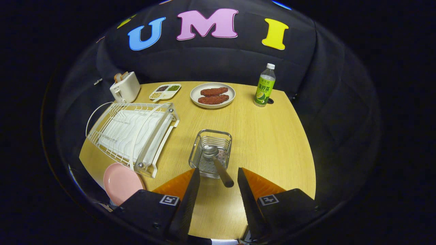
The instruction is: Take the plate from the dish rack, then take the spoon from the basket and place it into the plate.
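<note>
The pink plate [121, 182] is partly hidden behind the gripper's left finger and the dish rack [131, 134].

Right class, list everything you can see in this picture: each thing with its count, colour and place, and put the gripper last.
table: one, light wood, under everything
dish rack: one, white, left part of the table
pink plate: one, pink, on the table at the rack's near end
basket: one, silver wire, just ahead of the fingers
spoon: one, silver with dark handle, in the basket, handle pointing between the fingers
toaster: one, white, far left, bread inside
tray: one, white, divided, beside the toaster
white plate: one, holding two brown pieces, far middle
bottle: one, green, far right
gripper: one, black and orange, open, around the spoon's handle tip
</note>
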Motion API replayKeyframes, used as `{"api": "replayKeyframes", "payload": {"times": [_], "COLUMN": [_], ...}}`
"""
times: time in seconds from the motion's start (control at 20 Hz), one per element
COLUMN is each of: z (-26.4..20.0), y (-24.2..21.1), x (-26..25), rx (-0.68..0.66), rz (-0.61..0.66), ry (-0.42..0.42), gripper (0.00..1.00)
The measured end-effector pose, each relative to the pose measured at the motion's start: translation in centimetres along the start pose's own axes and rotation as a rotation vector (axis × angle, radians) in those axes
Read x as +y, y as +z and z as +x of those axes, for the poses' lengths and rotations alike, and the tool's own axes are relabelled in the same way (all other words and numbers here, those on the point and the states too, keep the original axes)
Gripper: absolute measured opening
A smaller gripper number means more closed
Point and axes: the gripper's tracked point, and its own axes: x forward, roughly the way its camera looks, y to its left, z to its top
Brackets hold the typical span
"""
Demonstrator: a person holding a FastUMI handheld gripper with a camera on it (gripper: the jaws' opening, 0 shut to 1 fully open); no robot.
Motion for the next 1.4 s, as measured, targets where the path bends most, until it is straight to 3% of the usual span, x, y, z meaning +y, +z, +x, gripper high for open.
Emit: {"api": "replayKeyframes", "payload": {"times": [0.05,0.2,0.25,0.35,0.5,0.85,1.4], "z": [0.4,0.9,1.0,1.4,1.3,0.3,-6.9], "y": [-0.2,-0.2,-0.1,-0.8,-0.7,1.6,12.0], "x": [-0.2,-0.3,-0.3,0.1,1.2,0.6,0.8], "rx": [0.01,0.009,0.001,0.037,0.041,-0.026,-0.278], "rz": [-0.003,-0.004,-0.007,-0.006,-0.014,-0.001,0.064], "ry": [-0.001,0.004,0.007,0.021,0.069,0.055,0.012], "gripper": [0.66,0.43,0.41,0.24,0.15,0.1,0.1]}}
